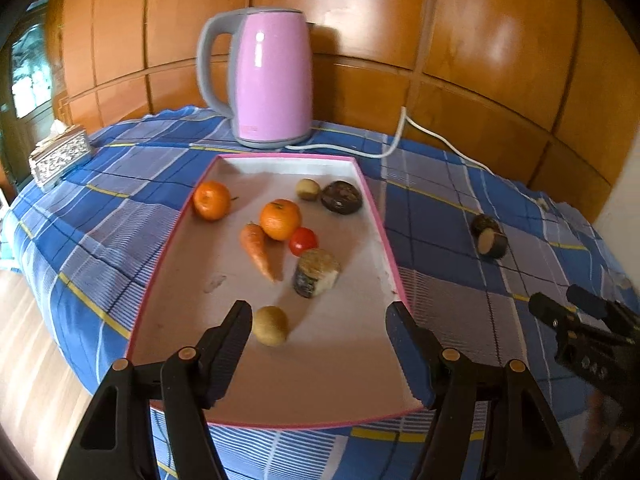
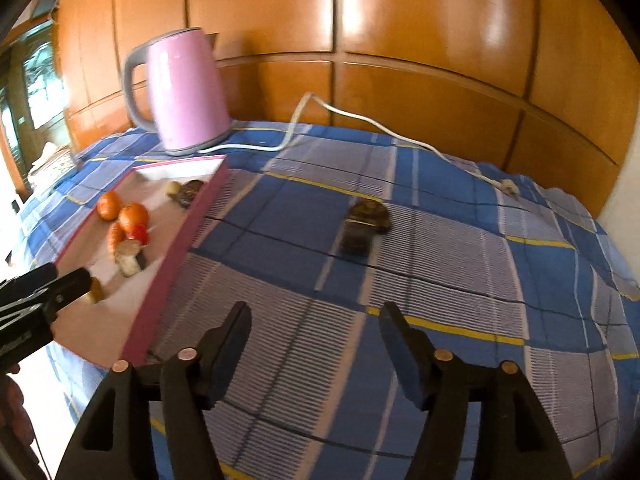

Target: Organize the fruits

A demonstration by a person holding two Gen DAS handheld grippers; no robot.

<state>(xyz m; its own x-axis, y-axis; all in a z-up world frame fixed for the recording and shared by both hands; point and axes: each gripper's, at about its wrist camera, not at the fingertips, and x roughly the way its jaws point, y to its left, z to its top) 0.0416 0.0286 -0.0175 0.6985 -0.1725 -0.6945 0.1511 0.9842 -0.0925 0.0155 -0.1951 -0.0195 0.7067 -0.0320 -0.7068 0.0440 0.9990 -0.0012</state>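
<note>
A pink-rimmed tray (image 1: 384,224) lies on the checked cloth and holds two oranges (image 1: 211,200) (image 1: 280,219), a carrot (image 1: 258,250), a tomato (image 1: 303,241), a cut brown chunk (image 1: 316,273), a dark round piece (image 1: 341,197), a small pale fruit (image 1: 307,189) and a kiwi (image 1: 271,325). My left gripper (image 1: 318,312) is open over the tray's near end, the kiwi by its left finger. A dark cut piece (image 2: 366,224) lies on the cloth outside the tray (image 2: 176,248); it also shows in the left wrist view (image 1: 489,236). My right gripper (image 2: 314,316) is open and empty, short of that piece.
A pink kettle (image 1: 272,80) stands behind the tray, its white cord (image 2: 360,118) trailing right across the cloth to a plug (image 2: 510,187). A patterned tissue box (image 1: 60,156) sits at the far left. A wooden panelled wall backs the table. The table edge drops off at left.
</note>
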